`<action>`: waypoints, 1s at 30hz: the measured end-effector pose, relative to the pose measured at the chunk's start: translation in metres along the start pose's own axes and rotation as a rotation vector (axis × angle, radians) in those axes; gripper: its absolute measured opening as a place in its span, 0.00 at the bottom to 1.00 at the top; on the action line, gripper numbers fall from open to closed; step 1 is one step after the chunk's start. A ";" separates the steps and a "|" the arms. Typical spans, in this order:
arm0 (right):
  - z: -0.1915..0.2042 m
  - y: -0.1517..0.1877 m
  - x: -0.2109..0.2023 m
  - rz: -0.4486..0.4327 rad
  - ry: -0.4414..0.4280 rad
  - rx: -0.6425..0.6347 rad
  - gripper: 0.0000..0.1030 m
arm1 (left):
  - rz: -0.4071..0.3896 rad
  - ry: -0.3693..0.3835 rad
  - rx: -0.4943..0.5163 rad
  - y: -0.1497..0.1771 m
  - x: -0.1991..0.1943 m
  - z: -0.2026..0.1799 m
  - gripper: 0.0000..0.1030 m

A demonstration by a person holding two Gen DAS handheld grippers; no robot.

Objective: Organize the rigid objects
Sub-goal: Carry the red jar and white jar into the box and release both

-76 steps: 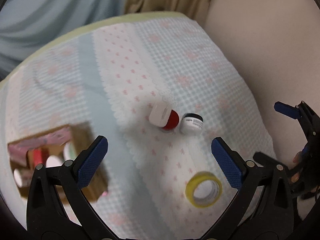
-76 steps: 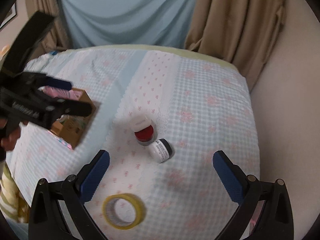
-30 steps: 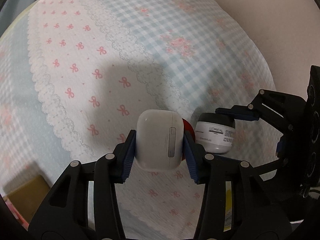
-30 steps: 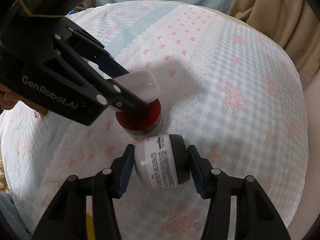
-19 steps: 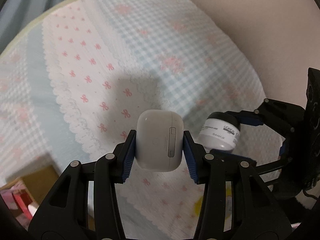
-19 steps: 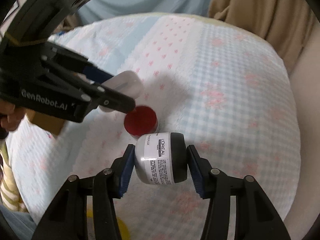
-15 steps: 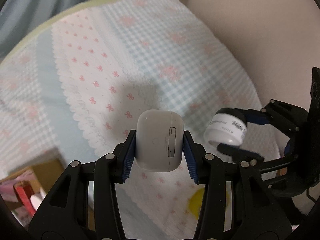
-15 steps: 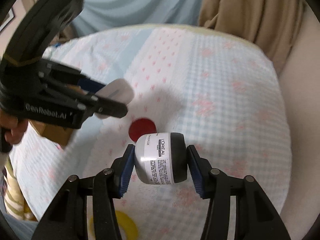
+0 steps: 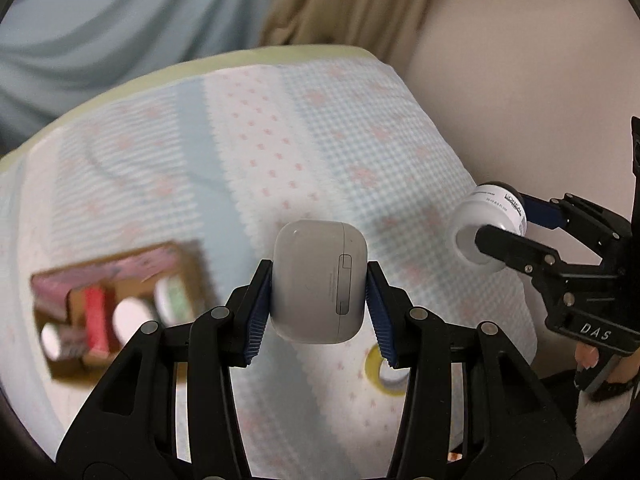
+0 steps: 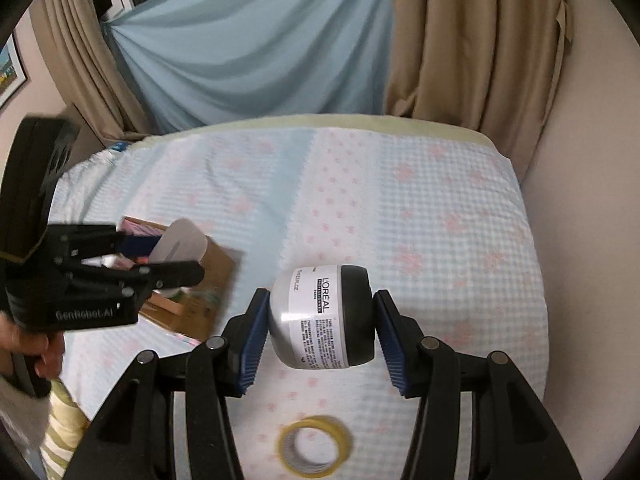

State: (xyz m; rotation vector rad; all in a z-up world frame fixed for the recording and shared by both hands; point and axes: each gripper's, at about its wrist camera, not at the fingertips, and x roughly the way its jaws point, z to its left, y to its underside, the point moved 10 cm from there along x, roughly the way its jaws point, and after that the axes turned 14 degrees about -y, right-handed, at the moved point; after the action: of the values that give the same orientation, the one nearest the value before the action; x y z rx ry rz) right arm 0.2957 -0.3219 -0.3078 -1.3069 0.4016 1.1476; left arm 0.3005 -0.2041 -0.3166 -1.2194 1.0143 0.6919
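Note:
My left gripper (image 9: 319, 304) is shut on a white earbud case (image 9: 319, 280) and holds it in the air above the bed. It also shows in the right wrist view (image 10: 160, 256), close over the cardboard box (image 10: 200, 300). My right gripper (image 10: 320, 320) is shut on a white L'Oreal jar with a black lid (image 10: 324, 316), held sideways in the air. That jar also shows at the right of the left wrist view (image 9: 486, 220). The box (image 9: 116, 300) holds several small items.
A yellow tape roll (image 10: 316, 450) lies on the checked bedspread (image 10: 440, 220) near the front; it also shows in the left wrist view (image 9: 386, 370). Curtains (image 10: 460, 40) hang behind the bed. A beige wall (image 9: 520, 80) is on the right.
Both grippers closed on their objects and lifted them off the bedspread. The left gripper has carried the earbud case left toward the box. The red-lidded jar is out of view.

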 end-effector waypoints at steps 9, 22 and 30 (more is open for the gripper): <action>0.102 -0.020 0.002 -0.021 -0.037 -0.028 0.46 | -0.030 -0.047 -0.083 0.032 -0.054 0.093 0.40; 0.200 -0.040 0.083 -0.033 -0.021 0.164 0.46 | 0.009 -0.047 -0.040 0.069 -0.040 0.239 0.40; 0.213 -0.037 0.159 0.019 -0.019 0.283 0.46 | 0.084 -0.050 -0.023 0.084 0.022 0.297 0.40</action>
State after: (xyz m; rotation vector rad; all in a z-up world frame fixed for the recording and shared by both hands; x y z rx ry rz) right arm 0.3211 -0.0585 -0.3516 -1.0461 0.5427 1.0743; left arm 0.3114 0.1017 -0.3643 -1.1792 1.0223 0.7980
